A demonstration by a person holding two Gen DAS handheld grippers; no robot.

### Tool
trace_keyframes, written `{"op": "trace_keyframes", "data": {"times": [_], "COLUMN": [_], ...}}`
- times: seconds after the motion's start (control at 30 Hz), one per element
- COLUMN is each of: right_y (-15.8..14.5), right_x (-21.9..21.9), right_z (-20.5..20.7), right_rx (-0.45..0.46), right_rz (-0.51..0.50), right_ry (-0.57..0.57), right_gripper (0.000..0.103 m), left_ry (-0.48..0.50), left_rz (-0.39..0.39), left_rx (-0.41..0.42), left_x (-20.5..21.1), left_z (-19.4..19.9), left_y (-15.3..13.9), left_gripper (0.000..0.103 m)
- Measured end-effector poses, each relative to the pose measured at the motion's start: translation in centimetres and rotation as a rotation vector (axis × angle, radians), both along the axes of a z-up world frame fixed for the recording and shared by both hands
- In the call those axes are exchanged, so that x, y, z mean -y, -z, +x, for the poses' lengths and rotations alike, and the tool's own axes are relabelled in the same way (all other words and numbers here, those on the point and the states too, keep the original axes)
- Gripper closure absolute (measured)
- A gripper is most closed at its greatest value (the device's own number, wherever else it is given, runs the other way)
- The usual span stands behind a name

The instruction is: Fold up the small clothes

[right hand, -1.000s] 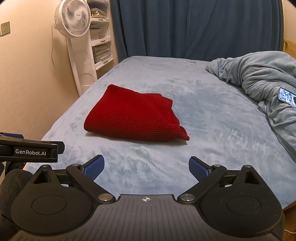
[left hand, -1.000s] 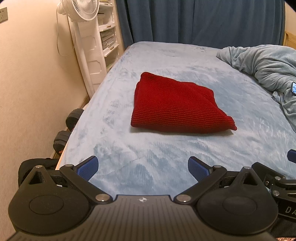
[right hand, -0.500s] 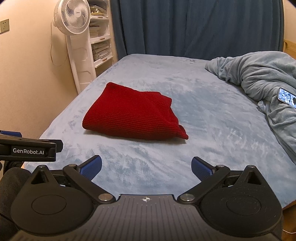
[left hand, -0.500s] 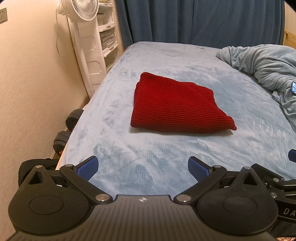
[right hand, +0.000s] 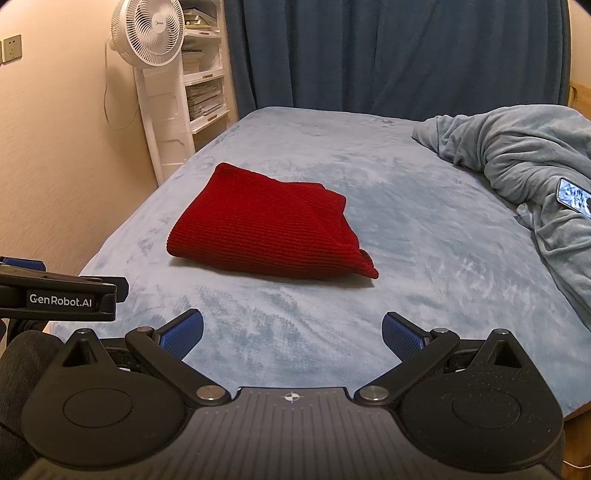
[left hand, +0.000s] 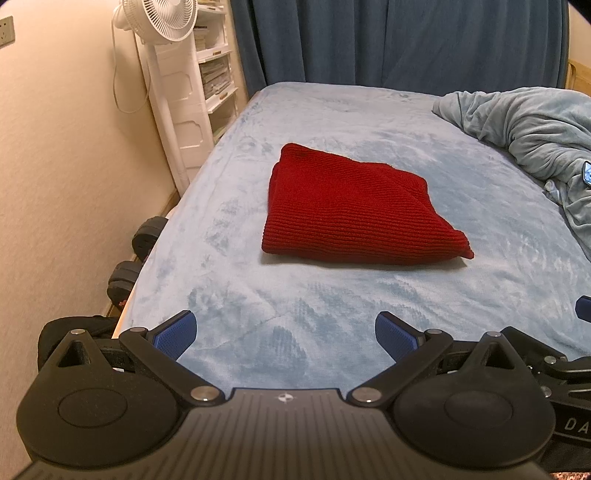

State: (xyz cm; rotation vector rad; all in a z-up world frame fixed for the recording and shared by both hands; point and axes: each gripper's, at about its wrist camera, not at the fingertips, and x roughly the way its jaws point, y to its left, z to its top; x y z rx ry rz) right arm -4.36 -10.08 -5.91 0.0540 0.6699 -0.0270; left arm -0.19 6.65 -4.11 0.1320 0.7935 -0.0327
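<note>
**A:** What's closest to the cameras, any text to read?

**B:** Both tools sit low at the near edge of the bed (right hand: 424, 236). The left gripper (left hand: 284, 334) and right gripper (right hand: 291, 332) each have their blue pads spread wide with nothing between them. In the right view the left tool's side reads "GenRobot.AI" (right hand: 61, 300); in the left view a label starting "DA" (left hand: 576, 424) is cut off by the frame.

**B:** Past them, the red knit sweater (right hand: 266, 227) lies folded in a thick, roughly square bundle mid-bed, ribbed, one corner poking out on the right.

**A:** And further back?

**B:** Rumpled blue blanket (right hand: 517, 147) right of the sweater with a phone (right hand: 574, 194) on it, screen lit. Left of the bed, a white fan (right hand: 147, 29) and a shelf unit (right hand: 205, 85) stacked with papers. Dark curtain (right hand: 388, 55) behind.
</note>
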Motion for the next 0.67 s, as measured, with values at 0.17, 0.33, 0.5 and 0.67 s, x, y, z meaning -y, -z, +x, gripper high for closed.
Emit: {"op": "trace_keyframes", "data": {"times": [0.17,0.33,0.5,0.67], "right_y": [-0.19,-0.13,-0.01,0.18], "right_x": [-0.1,0.05,0.17,0.09], "right_z": [-0.09,-0.08,0.03,0.2], "right_rx": [0.004,0.005,-0.001,-0.002], "right_rz": [-0.01,-0.005,-0.001,0.005], "right_ry": [-0.01,-0.009,-0.017,-0.031], "right_gripper": [0.001,0.001,0.001,0.001], "left_ry": [0.012,0.015,0.009,0.021], "left_rz": [-0.002,-0.001,0.009,0.033], "left_rx": [0.003,-0.013,-0.016,-0.013], "left_x": [-0.18,-0.16,-0.09,0.21], "left_z": [0.07,0.08,0.18,0.19], "left_y": [0.13,0.44,0.45,0.5], "left_gripper": [0.0,0.0,0.0,0.0]}}
